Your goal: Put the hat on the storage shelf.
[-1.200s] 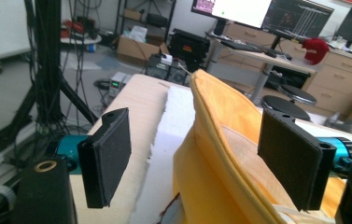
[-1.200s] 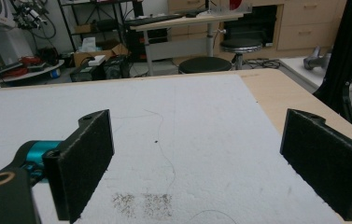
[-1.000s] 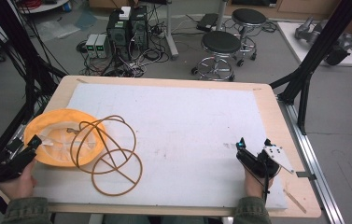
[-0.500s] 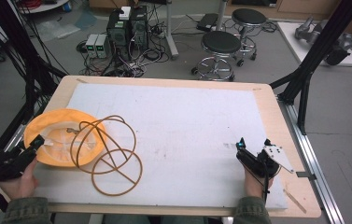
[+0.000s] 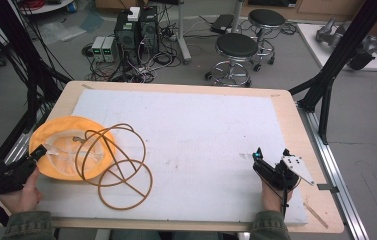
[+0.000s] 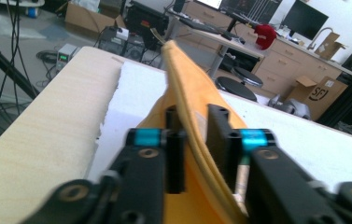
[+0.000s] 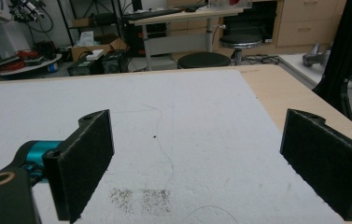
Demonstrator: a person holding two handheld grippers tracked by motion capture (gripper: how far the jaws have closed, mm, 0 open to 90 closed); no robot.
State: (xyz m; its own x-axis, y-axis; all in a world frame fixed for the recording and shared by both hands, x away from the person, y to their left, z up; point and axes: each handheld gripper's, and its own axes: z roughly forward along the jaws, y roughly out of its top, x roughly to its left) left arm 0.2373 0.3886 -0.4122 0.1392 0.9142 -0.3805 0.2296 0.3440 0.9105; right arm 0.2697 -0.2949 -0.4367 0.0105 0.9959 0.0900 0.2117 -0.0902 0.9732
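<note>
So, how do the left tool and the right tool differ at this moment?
The left tool has just been closing and its jaws pinch the edge of the yellow cloth; the right tool stands wide open with nothing between its jaws. The left sits at the cloth, the right over bare white mat. Both have black jaws.

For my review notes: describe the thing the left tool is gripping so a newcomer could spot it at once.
On the white foam sheet covering the table, look to its left edge. There lies a round orange fabric cover, partly overlapped by a looping brown cord; it is the scene's sole orange cloth piece, its rim pinched by the left tool.
</note>
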